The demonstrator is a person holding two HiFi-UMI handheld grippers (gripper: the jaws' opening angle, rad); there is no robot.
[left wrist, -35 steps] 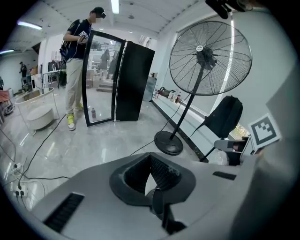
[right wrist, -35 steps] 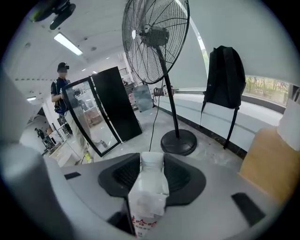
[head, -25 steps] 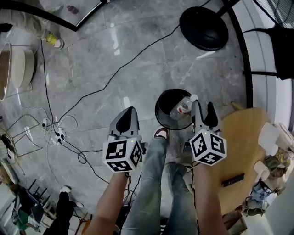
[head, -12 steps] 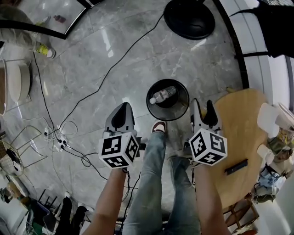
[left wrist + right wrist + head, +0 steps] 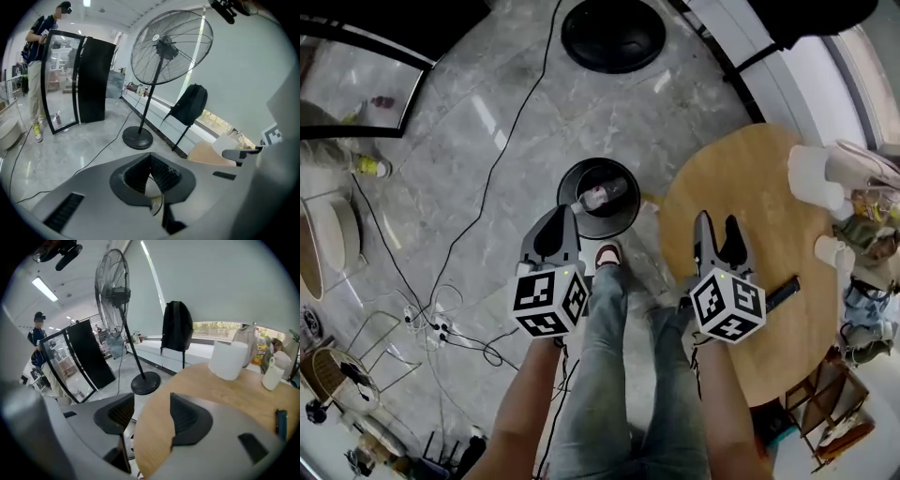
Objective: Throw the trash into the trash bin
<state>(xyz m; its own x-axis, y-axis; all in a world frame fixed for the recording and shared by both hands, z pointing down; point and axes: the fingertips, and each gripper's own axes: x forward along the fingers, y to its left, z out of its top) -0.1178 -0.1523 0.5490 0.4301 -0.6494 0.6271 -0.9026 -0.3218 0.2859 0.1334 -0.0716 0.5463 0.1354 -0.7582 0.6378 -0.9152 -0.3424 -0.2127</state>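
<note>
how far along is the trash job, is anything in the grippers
Done: a plastic bottle lies inside the black trash bin. In hand: nothing. The right gripper is open and empty above the round table; the left gripper is shut on nothing. Left: possibly more from the table, where a white roll and a cup stand; whether they are trash I cannot tell.

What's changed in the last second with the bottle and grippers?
The bottle, at the rim of the trash bin beside the right gripper a second ago, now lies inside. That gripper, open and empty, has swung over the wooden table. The left gripper stays shut.
</note>
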